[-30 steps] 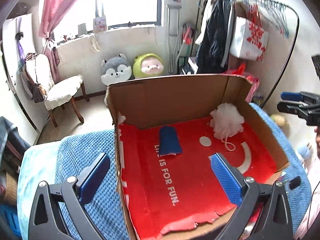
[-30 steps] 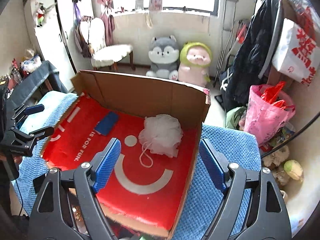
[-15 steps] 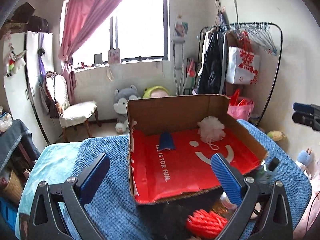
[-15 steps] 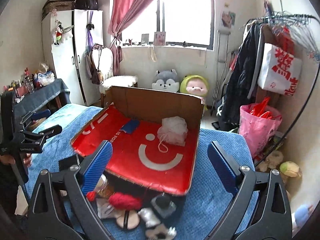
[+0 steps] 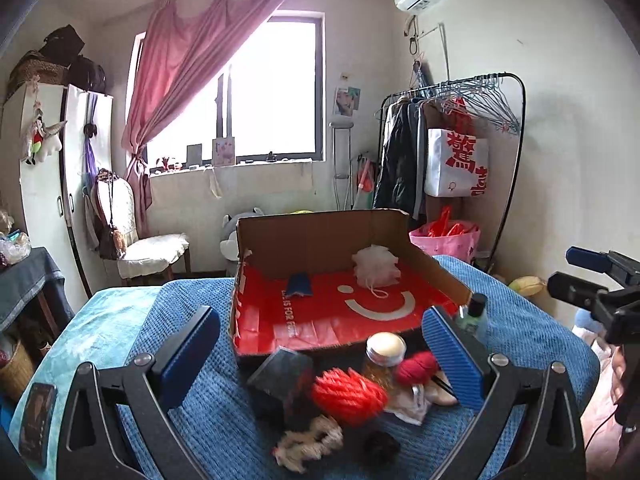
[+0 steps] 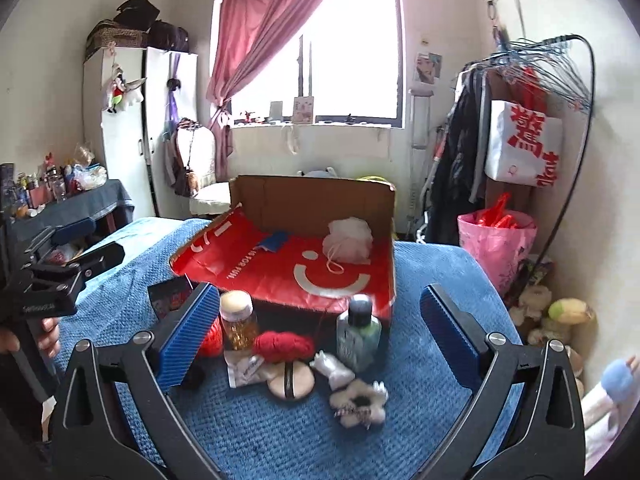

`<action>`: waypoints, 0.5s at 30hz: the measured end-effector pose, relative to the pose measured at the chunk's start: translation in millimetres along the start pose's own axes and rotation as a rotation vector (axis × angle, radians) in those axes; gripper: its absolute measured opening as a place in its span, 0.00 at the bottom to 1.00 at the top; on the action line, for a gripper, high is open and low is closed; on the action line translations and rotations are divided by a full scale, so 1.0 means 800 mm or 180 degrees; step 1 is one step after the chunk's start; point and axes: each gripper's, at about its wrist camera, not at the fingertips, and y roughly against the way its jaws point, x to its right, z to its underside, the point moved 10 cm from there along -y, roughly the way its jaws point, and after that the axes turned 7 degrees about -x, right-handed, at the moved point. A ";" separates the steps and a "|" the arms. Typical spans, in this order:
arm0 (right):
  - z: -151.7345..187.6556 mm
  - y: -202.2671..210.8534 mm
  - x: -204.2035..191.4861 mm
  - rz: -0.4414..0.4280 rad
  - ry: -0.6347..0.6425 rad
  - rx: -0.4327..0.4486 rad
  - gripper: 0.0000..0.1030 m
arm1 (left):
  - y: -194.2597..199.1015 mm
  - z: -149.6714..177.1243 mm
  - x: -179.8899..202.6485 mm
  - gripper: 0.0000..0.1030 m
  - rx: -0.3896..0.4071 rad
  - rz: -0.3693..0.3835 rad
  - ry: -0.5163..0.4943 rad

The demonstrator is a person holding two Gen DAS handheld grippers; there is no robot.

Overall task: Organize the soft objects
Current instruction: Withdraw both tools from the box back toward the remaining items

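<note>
home bedroom, bed [image 6: 432, 272], wardrobe [image 6: 132, 120], clothes rack [image 5: 460, 140]

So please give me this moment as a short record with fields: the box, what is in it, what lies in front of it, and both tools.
box: open cardboard box with red lining, on blue blanket
inside box: white bath pouf; blue cloth
in front of box: red yarn ball, amber jar, green bottle, powder puff, fluffy scrunchie
left tool: open, empty
right tool: open, empty

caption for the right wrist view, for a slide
Open right gripper above red yarn ball and round beige powder puff, before red-lined cardboard box.
</note>
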 end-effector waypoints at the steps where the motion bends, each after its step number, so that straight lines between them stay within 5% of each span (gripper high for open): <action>1: 0.007 0.001 -0.002 0.0018 -0.0004 0.0010 0.99 | 0.003 0.008 0.005 1.00 0.0001 0.0006 -0.0001; 15: 0.106 -0.022 -0.013 0.0296 -0.0176 0.0010 0.99 | -0.005 0.097 0.039 1.00 -0.0112 -0.0096 0.0024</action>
